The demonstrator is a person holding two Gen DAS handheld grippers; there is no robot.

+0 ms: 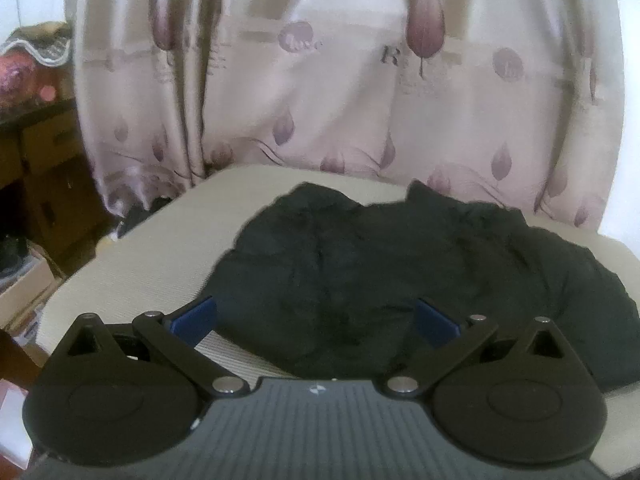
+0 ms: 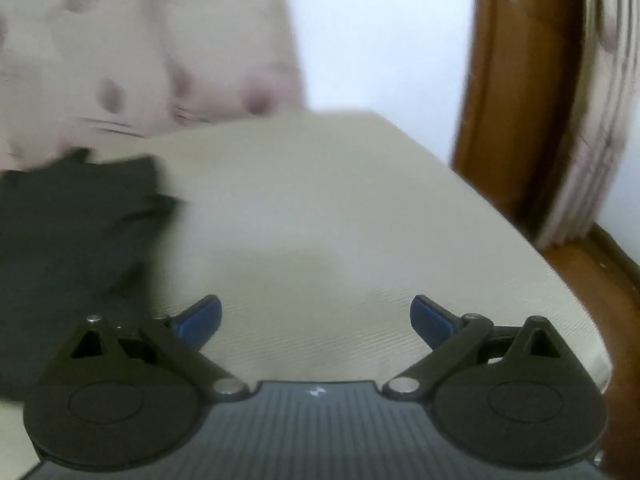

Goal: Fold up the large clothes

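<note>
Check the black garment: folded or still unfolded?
Unfolded: the black garment lies crumpled and spread, with uneven edges, on the cream surface.

Garment [image 1: 400, 280] on mattress [image 1: 160, 248], curtain [image 1: 320, 80] behind.

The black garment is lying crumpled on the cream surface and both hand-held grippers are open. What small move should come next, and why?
Probably bring the left hand-held gripper down onto the near edge of the black garment and close on it. Its jaws stand wide and empty just over that edge. The right hand-held gripper faces bare cream surface, with the garment off to its left.
</note>
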